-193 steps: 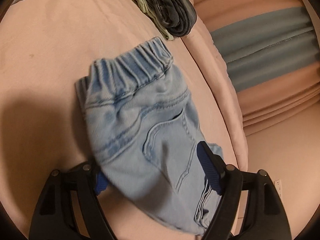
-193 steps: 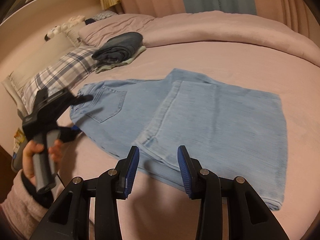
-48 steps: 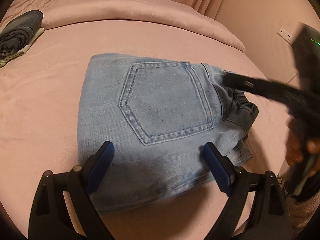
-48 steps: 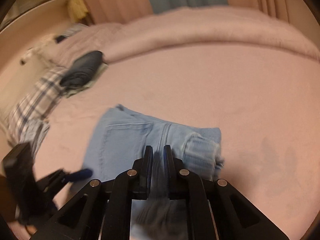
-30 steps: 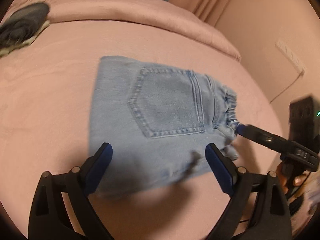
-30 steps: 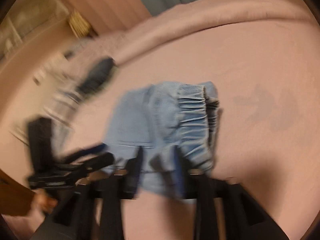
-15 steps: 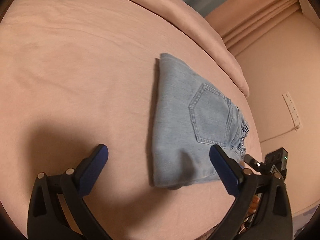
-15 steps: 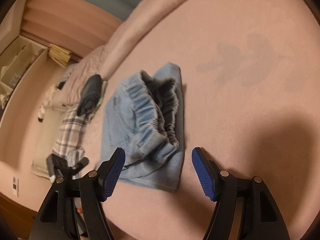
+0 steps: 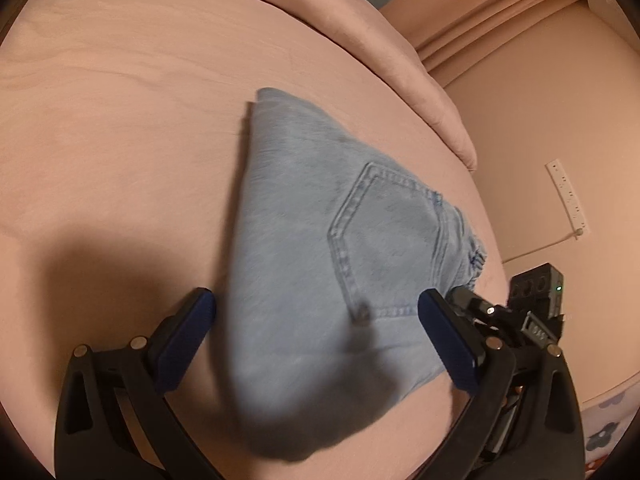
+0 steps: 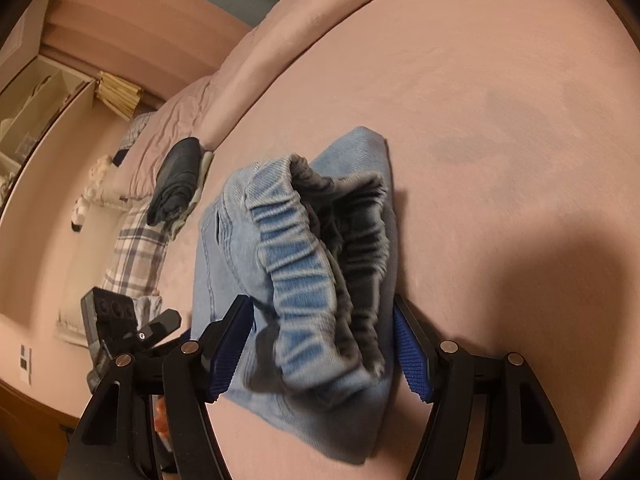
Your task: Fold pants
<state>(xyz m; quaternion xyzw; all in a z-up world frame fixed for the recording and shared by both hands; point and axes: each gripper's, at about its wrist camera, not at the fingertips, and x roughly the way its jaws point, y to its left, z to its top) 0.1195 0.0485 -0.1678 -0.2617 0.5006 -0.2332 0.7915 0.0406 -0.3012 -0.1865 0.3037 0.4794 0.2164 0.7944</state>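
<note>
The folded pants, pale blue denim with a stitched back pocket and a ruched elastic waistband, lie near the edge of the soft pink bed. The left gripper has its fingers spread wide over the bundle; the right gripper straddles the waistband, fingers parted, not pinching. Smooth bedding stretches open beyond the fold.

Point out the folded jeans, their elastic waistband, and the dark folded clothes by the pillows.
folded jeans [image 9: 304,264], left wrist view, leg panel.
elastic waistband [image 10: 296,256], right wrist view, gathered outer band.
dark folded clothes [image 10: 178,178], right wrist view, top fold.
</note>
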